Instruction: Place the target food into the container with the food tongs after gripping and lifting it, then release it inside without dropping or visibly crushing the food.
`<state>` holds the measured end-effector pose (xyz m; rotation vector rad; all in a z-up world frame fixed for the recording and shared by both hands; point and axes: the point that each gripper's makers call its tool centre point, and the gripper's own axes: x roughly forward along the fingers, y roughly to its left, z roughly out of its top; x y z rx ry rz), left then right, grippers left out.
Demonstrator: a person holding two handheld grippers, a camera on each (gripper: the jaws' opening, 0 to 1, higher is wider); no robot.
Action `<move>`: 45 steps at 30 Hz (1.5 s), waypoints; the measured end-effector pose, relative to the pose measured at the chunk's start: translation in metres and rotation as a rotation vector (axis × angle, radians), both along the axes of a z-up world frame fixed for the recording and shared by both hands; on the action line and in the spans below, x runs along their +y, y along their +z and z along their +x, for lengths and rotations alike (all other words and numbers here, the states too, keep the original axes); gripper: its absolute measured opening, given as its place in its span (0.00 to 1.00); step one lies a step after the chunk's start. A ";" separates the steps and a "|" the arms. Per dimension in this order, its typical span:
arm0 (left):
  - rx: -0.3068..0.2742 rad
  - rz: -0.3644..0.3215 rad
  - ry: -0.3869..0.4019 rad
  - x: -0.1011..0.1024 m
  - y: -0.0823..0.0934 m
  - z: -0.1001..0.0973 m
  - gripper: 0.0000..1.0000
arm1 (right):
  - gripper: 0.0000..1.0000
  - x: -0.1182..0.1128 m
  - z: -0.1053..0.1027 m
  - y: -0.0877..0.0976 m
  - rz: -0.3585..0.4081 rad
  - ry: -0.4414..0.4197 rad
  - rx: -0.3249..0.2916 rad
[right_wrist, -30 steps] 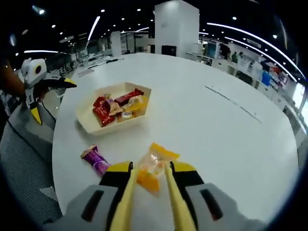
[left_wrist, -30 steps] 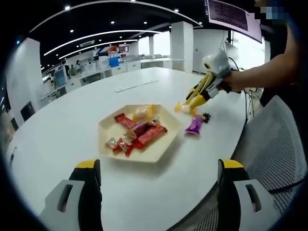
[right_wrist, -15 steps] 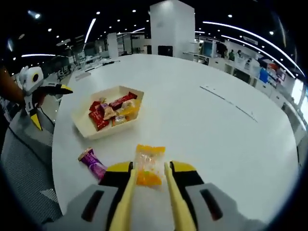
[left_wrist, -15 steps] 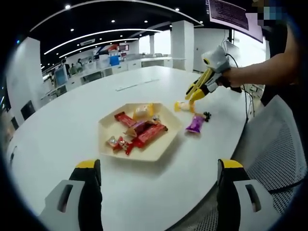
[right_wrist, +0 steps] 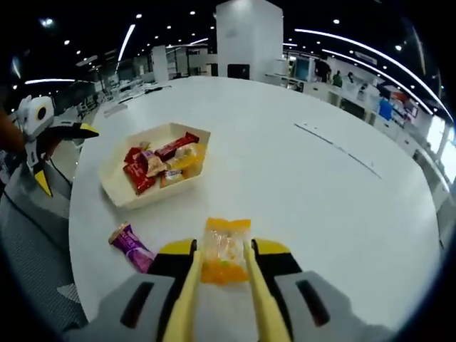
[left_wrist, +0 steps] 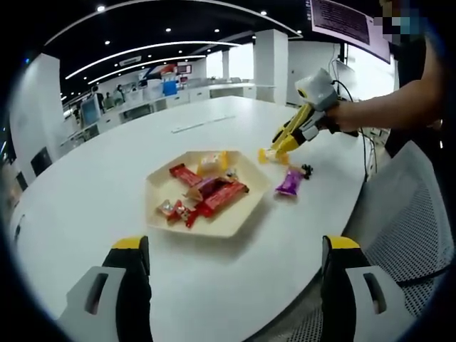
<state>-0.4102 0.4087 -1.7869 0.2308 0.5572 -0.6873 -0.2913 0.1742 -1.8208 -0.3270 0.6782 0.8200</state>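
Where tongs (right_wrist: 221,285) pinch: orange (clear-topped) packet (right_wrist: 225,251).

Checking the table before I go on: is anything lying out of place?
Yes: a purple candy lies on the white table, outside the tray. The right gripper holds a yellow packet, uncrushed.

The right gripper (right_wrist: 222,260) holds yellow tongs (right_wrist: 187,303), and between their two arms an orange candy packet (right_wrist: 225,251) is clamped, above the white table (right_wrist: 299,178). A purple candy (right_wrist: 130,246) lies near the table's edge, just left of the gripper. Farther along that edge stands a beige tray (right_wrist: 117,194) with red and yellow sweets inside. The left gripper (right_wrist: 46,132) is beyond the edge, its jaws apart.
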 end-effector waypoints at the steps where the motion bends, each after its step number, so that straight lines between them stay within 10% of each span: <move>1: 0.000 0.000 0.000 0.000 0.000 0.000 0.97 | 0.30 -0.002 0.000 0.001 0.006 -0.001 0.007; 26: 0.007 -0.006 0.001 0.000 0.000 -0.001 0.96 | 0.27 0.015 0.000 -0.007 -0.013 0.113 0.026; 45: 0.007 -0.004 -0.007 -0.001 0.000 -0.001 0.96 | 0.19 0.002 0.005 0.003 0.038 0.034 0.069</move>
